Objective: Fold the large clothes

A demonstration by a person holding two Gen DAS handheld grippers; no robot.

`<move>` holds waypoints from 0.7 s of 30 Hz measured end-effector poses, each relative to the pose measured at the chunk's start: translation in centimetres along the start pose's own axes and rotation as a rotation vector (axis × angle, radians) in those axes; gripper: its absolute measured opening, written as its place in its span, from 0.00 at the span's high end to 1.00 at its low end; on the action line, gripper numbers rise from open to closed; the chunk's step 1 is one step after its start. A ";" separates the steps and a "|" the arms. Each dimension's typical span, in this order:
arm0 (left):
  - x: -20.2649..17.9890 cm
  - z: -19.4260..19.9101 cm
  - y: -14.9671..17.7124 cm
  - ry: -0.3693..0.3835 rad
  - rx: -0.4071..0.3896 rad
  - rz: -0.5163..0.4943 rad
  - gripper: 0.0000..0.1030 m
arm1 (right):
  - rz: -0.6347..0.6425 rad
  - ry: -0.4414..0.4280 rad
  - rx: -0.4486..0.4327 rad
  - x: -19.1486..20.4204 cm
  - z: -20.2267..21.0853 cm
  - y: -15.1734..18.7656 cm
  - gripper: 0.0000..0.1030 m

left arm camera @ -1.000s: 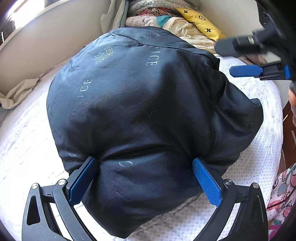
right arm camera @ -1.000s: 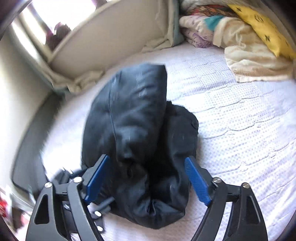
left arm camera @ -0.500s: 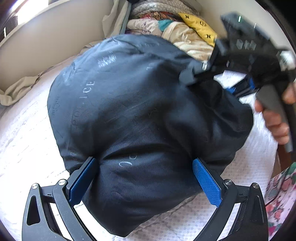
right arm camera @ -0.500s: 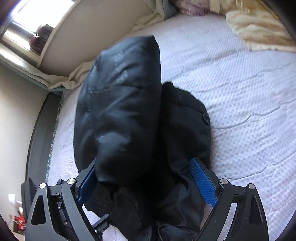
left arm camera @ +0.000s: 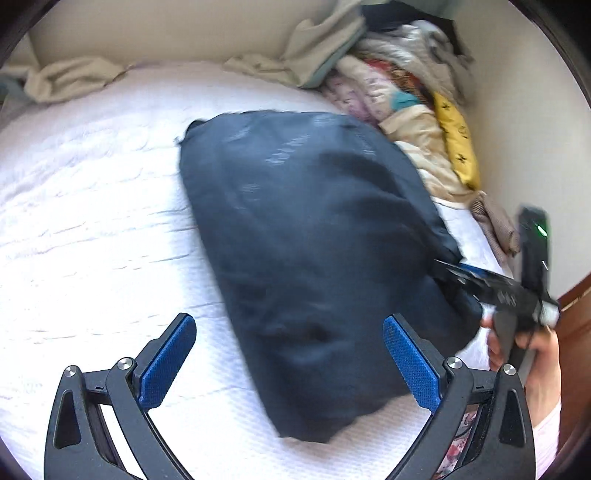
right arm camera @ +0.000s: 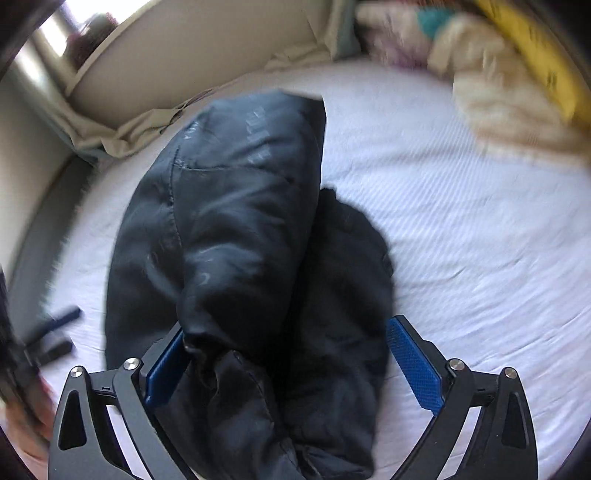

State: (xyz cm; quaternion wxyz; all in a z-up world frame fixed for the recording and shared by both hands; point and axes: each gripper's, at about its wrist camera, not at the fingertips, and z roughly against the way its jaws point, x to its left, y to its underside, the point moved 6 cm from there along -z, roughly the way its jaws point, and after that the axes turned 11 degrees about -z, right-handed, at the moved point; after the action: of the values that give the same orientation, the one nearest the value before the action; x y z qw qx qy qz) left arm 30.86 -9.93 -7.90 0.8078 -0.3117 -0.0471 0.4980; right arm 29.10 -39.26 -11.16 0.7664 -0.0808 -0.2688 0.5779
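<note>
A dark navy padded jacket [left arm camera: 317,258] lies folded in a thick bundle on the white bed. My left gripper [left arm camera: 291,365] is open, its blue pads wide apart over the bundle's near left edge, with bare sheet under its left finger. My right gripper [right arm camera: 291,365] is open, with the jacket [right arm camera: 236,236] bunched between its blue pads; it also shows in the left wrist view [left arm camera: 491,288] at the bundle's right edge. The left gripper shows blurred in the right wrist view [right arm camera: 48,332] at the far left.
The white quilted mattress [left arm camera: 92,221] surrounds the jacket. A pile of mixed clothes and a yellow cushion [left arm camera: 454,140] lies at the far right by the wall. A beige headboard [left arm camera: 166,33] with crumpled beige cloth [left arm camera: 66,77] runs along the back.
The left gripper has pulled back and shifted left, so the jacket now lies toward its right finger. The right gripper has dropped to the bundle's right edge. Both views are motion-blurred.
</note>
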 end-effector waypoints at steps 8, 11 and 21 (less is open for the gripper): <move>0.7 -5.0 0.4 0.245 0.082 0.106 0.01 | -0.117 -0.093 0.147 -1.3 -3.0 0.5 0.00; 0.7 -6.8 0.8 0.307 0.119 0.135 0.01 | -0.253 -0.233 0.262 -2.8 -5.0 0.9 0.00; 0.4 -7.9 1.8 0.368 0.062 0.157 0.02 | -0.225 -0.486 0.352 0.8 -8.7 1.9 0.05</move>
State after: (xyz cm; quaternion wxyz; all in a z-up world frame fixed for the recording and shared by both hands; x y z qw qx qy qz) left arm 32.71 -12.66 -15.36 0.7706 -0.3754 0.1412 0.4952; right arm 32.08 -36.30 -19.03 0.7411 0.2235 -0.3472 0.5294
